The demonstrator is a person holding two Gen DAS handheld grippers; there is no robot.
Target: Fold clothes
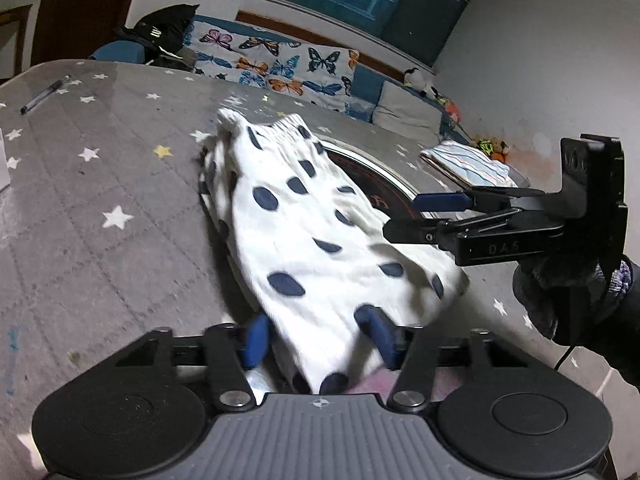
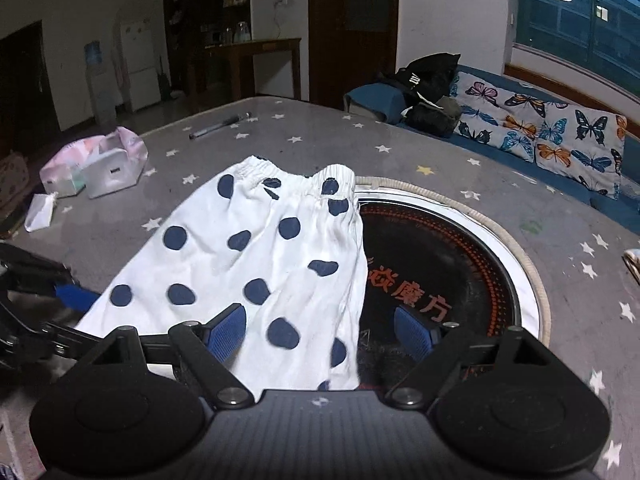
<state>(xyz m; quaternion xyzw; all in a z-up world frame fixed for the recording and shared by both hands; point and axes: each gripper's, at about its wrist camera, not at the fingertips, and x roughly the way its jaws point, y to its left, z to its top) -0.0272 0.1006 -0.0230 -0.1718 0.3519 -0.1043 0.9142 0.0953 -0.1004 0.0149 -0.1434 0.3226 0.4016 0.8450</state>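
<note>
White shorts with dark blue dots [image 1: 304, 220] lie on the grey star-patterned table cover [image 1: 100, 184], waistband at the far end. My left gripper [image 1: 318, 338] is open, its blue pads on either side of the near hem, which bunches between them. In the right wrist view the shorts [image 2: 260, 256] lie flat, partly over a round black cooktop [image 2: 448, 264]. My right gripper [image 2: 326, 330] is open over the hem, one pad on the cloth, one over the cooktop. It also shows in the left wrist view [image 1: 424, 216], held by a gloved hand.
A folded striped garment [image 1: 468, 164] lies at the far right. A pen [image 1: 44, 94] lies at the far left. A tissue pack and white box [image 2: 96, 168] sit at the left. A butterfly-print sofa [image 2: 560, 136] runs behind the table.
</note>
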